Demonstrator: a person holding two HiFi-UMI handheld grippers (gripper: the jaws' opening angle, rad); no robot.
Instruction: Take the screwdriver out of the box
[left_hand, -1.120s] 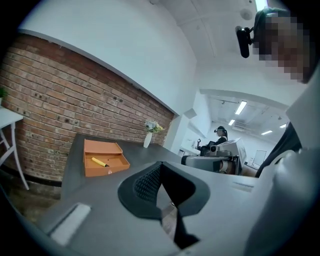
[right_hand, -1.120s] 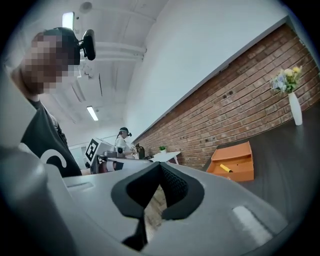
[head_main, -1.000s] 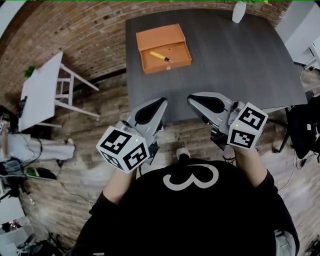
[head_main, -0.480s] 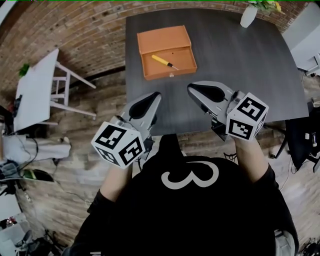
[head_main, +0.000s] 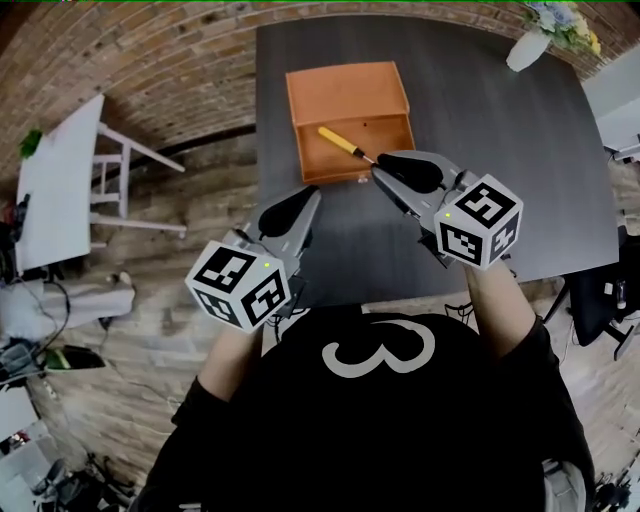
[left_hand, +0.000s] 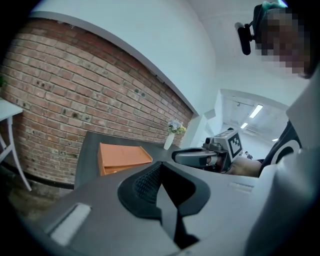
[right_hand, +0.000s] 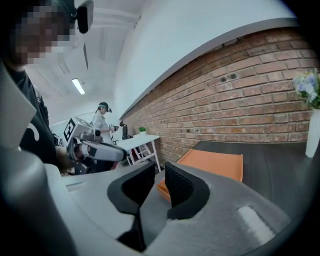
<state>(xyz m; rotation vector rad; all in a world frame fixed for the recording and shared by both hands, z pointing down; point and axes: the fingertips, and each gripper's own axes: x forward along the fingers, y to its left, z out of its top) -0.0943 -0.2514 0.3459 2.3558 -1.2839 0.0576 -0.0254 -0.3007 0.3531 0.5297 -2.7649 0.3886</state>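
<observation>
An open orange box (head_main: 348, 100) lies on the dark table (head_main: 500, 150), and a yellow-handled screwdriver (head_main: 340, 143) rests slantwise inside it. My right gripper (head_main: 380, 168) hovers just off the box's near right corner, close to the screwdriver's tip. Its jaws are opening, with a narrow gap and nothing between them (right_hand: 160, 169). My left gripper (head_main: 308, 198) hangs over the table's near left part, short of the box, jaws shut and empty (left_hand: 160, 165). The box also shows ahead in the left gripper view (left_hand: 122, 156) and the right gripper view (right_hand: 215, 162).
A white vase with flowers (head_main: 527, 48) stands at the table's far right corner. A white side table (head_main: 55, 180) stands on the brick floor to the left. A dark chair (head_main: 600, 290) is at the right. A brick wall (left_hand: 60, 100) runs behind the table.
Both grippers have moved forward over the table toward the box. The right one now reaches the box's near corner, and its jaws have parted.
</observation>
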